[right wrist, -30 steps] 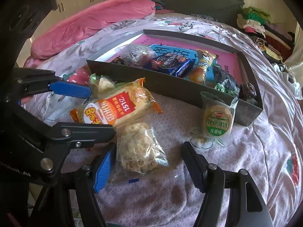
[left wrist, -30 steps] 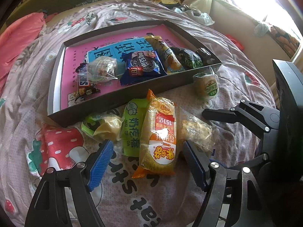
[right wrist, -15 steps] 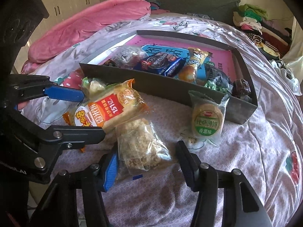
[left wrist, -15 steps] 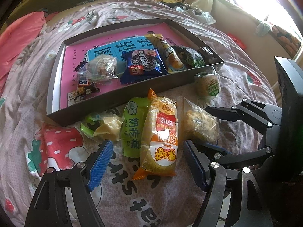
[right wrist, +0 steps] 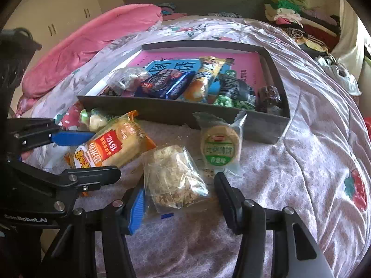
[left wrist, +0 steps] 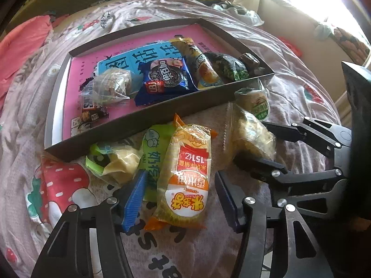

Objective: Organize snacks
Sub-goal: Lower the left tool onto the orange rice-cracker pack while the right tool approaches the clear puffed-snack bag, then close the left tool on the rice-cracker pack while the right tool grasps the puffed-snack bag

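On bedspread: left gripper (left wrist: 178, 197) jaws closing astride orange packet (left wrist: 185, 173); right gripper (right wrist: 179, 199) clasps clear bag (right wrist: 174, 178).

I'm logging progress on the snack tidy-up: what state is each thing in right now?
Box: open, no lid, partly filled.
Blue cookie pack: in the box.
Orange rice-cracker pack: on the bed, outside the box, between the left claw pads, which have just been closing.
Clear bag of crumbly cake: on the bed, between the right claw pads, which have closed in on it.
Green round biscuit pack: on the bed, against the box wall.
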`<state>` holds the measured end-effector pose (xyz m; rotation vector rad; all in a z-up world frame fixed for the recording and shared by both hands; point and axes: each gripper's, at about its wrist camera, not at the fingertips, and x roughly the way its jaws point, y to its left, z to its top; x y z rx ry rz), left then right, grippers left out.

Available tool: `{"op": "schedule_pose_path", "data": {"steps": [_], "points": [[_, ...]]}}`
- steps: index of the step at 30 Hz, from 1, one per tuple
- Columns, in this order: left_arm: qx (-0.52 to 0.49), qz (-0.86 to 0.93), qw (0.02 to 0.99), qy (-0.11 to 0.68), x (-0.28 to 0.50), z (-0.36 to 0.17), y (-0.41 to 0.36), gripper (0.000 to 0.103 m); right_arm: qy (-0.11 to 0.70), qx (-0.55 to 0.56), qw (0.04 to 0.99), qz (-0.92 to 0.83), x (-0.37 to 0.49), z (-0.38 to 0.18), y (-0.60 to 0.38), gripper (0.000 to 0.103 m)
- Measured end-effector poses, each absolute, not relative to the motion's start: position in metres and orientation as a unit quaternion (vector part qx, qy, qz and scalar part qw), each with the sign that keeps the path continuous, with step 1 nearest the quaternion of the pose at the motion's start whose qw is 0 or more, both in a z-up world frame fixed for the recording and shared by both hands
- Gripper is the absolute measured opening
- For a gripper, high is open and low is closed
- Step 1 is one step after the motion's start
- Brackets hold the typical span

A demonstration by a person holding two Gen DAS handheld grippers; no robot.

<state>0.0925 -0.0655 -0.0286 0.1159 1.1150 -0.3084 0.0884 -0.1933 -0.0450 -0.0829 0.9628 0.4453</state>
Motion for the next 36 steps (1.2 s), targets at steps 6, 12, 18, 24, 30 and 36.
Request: {"op": "schedule_pose_path", "data": {"steps": [6,12,18,24,30,36], "points": [[0.054,-0.141,0.834,0.531,0.097,-0.035,-0.064,0.05,0.459,-0.023,0.863,0.211,0.09,-0.043,-0.2,0.055],[0.028,-0.142,0.84,0.524,0.097,-0.034,-0.056,0.035,0.458,-0.015,0.863,0.213,0.089,-0.042,-0.201,0.055],[-0.003,-0.156,0.841,0.518,0.092,-0.026,-0.051,0.034,0.458,0.01,0.861,0.22,0.09,-0.04,-0.207,0.055],[-0.017,-0.16,0.847,0.507,0.087,-0.014,-0.047,0.034,0.444,0.005,0.866,0.232,0.084,-0.032,-0.204,0.055],[-0.025,-0.155,0.851,0.5,0.085,-0.003,-0.04,0.034,0.418,0.0,0.875,0.243,0.079,-0.02,-0.2,0.055],[-0.03,-0.15,0.856,0.494,0.084,0.004,-0.032,0.034,0.397,0.002,0.884,0.248,0.076,-0.011,-0.201,0.055]]}}
